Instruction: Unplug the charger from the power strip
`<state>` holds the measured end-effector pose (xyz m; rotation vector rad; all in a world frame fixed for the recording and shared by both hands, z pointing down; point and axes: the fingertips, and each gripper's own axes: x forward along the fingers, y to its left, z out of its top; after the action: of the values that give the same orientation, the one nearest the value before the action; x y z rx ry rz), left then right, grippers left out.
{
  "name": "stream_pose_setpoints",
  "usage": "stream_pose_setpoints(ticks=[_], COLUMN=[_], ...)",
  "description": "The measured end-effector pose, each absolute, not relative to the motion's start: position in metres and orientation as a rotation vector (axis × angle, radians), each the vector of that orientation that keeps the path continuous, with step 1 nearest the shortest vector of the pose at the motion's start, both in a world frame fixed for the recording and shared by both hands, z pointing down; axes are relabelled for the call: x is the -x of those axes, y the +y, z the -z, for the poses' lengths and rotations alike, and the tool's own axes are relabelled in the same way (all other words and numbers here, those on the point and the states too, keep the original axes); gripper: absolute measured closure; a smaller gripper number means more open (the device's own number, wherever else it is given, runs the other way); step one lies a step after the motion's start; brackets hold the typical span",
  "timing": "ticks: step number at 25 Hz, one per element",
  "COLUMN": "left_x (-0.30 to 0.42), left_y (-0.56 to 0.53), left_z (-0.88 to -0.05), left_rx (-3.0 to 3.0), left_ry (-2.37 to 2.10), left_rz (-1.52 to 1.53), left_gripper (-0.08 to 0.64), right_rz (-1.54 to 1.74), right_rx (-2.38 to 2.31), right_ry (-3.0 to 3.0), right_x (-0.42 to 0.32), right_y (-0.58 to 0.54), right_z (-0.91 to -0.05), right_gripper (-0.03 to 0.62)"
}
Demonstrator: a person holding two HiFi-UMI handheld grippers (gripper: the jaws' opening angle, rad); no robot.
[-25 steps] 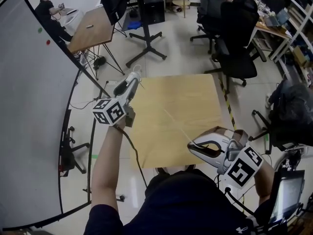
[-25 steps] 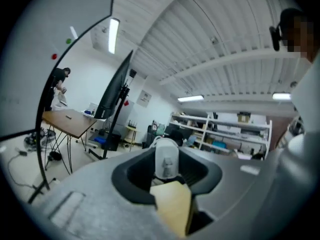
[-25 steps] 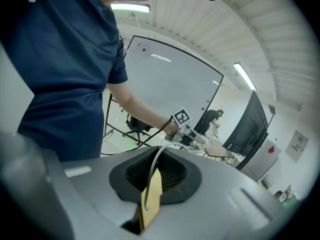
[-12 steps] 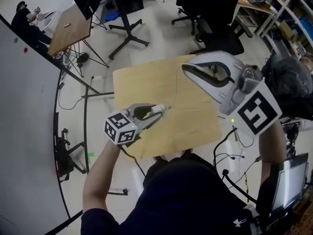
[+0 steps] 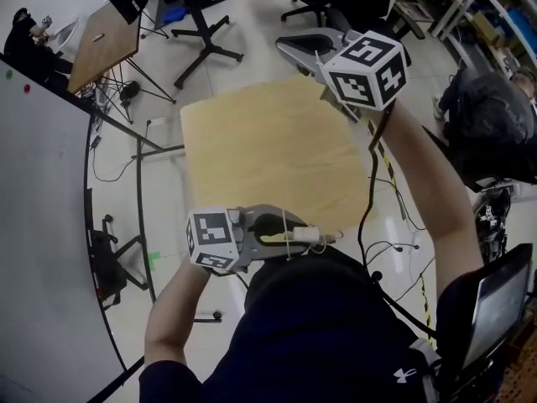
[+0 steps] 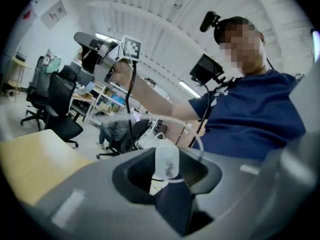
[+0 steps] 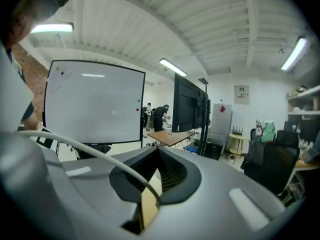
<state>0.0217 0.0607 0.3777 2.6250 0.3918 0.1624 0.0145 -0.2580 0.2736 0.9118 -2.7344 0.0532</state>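
Left gripper [image 5: 317, 238] tight on charger [image 5: 304, 236], seemingly lengthwise outward; right gripper [image 5: 287, 49] tight on cable [image 7: 96, 153].

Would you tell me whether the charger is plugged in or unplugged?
Unplugged: the left gripper holds the charger in the air beside the table; its cable runs to the shut right gripper.

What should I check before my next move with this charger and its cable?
1. Left tongs closed on the white charger: ok.
2. Right tongs shut on the cable: ok.
3. Power strip located: cannot tell, none in view.
4. Bare spot on the table for setting down: ok.
5. Cable free of snags between the tongs: cannot tell.
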Motion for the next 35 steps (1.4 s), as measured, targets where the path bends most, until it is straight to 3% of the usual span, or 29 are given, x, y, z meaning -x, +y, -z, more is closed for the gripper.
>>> stream_pose_setpoints(ticks=[11, 14, 20, 29, 35], left_x=[-0.006, 0.001, 0.023, 0.045, 0.094], left_y=[0.031, 0.024, -0.005, -0.061, -0.158], left_z=[-0.338, -0.330, -0.321, -0.271, -0.265], left_rx=[-2.620, -2.671, -2.759, -2.902, -2.897], left_ry=[0.234, 0.176, 0.046, -0.243, -0.834], left_rz=[0.010, -0.045, -0.222, -0.187, -0.253], left_gripper=[0.426, 0.426, 0.426, 0.426, 0.426], right_rz=[-0.474, -0.689, -0.682, -0.835, -0.755], right_rx=[-1.019, -1.043, -0.739, -0.661, -0.500], right_ry=[-2.456, -2.462, -2.345, -2.265, -2.403], right_x=[-0.063, -0.083, -0.059, -0.047, -0.008], right_y=[-0.287, -0.277, -0.212, -0.164, -0.100], right_z=[-0.431, -0.469, -0.549, -0.619, -0.586], right_gripper=[0.584, 0.584, 0.584, 0.584, 0.584])
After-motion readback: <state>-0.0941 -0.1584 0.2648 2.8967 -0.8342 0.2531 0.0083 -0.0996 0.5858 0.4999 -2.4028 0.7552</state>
